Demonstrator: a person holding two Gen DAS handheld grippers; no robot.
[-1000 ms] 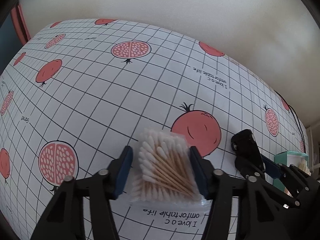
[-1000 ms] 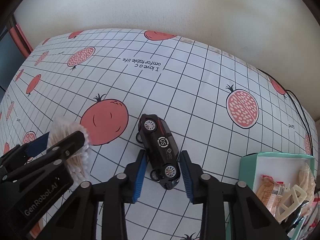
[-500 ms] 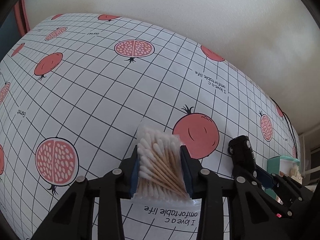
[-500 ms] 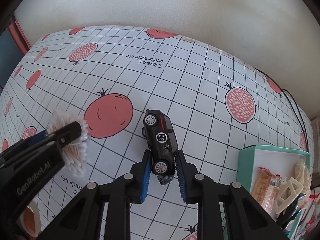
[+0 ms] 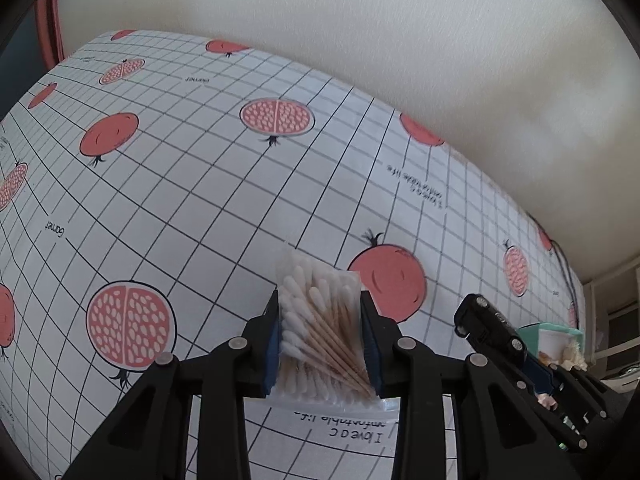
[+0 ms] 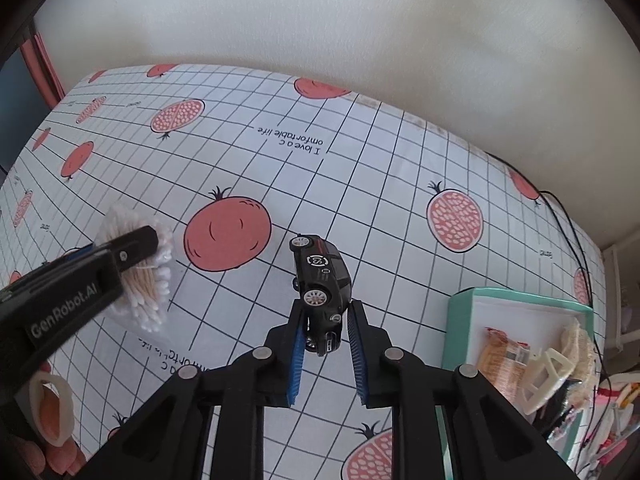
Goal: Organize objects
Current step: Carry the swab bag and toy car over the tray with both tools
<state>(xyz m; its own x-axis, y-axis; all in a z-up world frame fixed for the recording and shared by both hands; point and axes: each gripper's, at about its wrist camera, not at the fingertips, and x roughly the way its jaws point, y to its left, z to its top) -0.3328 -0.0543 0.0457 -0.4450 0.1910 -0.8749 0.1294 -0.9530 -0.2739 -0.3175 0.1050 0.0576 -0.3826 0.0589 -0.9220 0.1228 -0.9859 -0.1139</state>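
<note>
A clear bag of cotton swabs (image 5: 320,328) with wooden sticks sits between the blue pads of my left gripper (image 5: 320,312), which is shut on it and holds it above the tablecloth. The same bag of cotton swabs (image 6: 140,276) shows at the left of the right wrist view. My right gripper (image 6: 325,312) is shut on the rear end of a small black toy car (image 6: 320,272), lifted off the cloth with its nose pointing away. In the left wrist view the toy car (image 5: 488,320) appears at the right, held by the other gripper.
A white tablecloth (image 6: 360,184) with a black grid and red pomegranates covers the table up to a pale wall. A teal box (image 6: 464,320) at the right holds a snack packet, a cream hair claw and other items. A black cable (image 6: 568,232) runs along the right edge.
Both grippers went from open to shut, the left on the swab bag and the right on the toy car. Both objects have since risen off the cloth.
</note>
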